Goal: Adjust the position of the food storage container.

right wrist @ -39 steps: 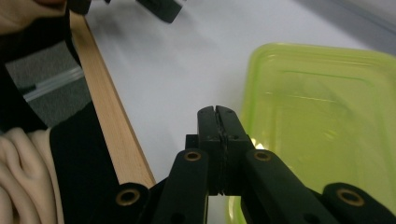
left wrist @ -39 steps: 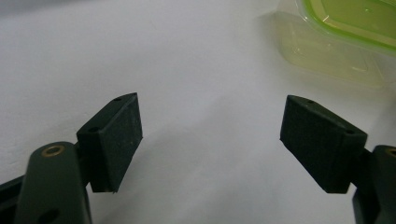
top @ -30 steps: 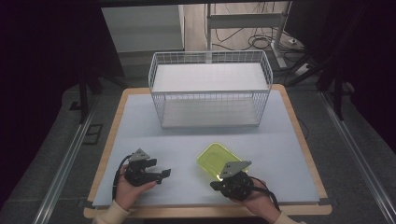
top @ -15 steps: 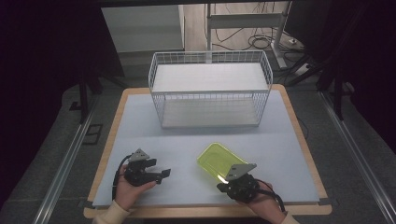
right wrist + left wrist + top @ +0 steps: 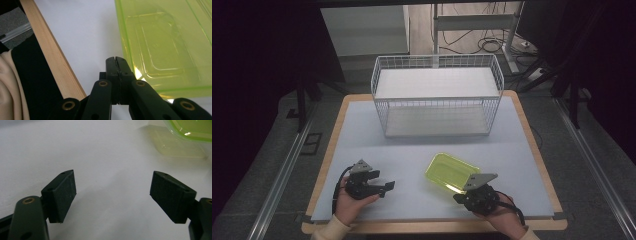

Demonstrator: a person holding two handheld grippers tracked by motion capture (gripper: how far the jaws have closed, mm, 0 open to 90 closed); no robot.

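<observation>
A translucent lime-green container (image 5: 449, 171) lies on the pale blue mat near the front, right of centre. My right gripper (image 5: 460, 198) sits at its near right corner, held by a hand. In the right gripper view its jaws are shut (image 5: 116, 60), pads pressed together with nothing seen between them, just beside the container's corner (image 5: 160, 47). My left gripper (image 5: 388, 187) rests at the front left, pointing right toward the container. Its jaws stand wide open (image 5: 112, 192) over bare mat, and the container (image 5: 185, 135) lies farther ahead of it.
A white wire basket (image 5: 437, 95) stands at the back of the mat. The table's wooden edge (image 5: 52, 57) runs close by the right gripper, with a person's sleeve beyond it. Dark floor, rails and cables surround the table.
My right gripper has slid a little to the right along the front of the container, which stays in place. The left gripper has not moved.
</observation>
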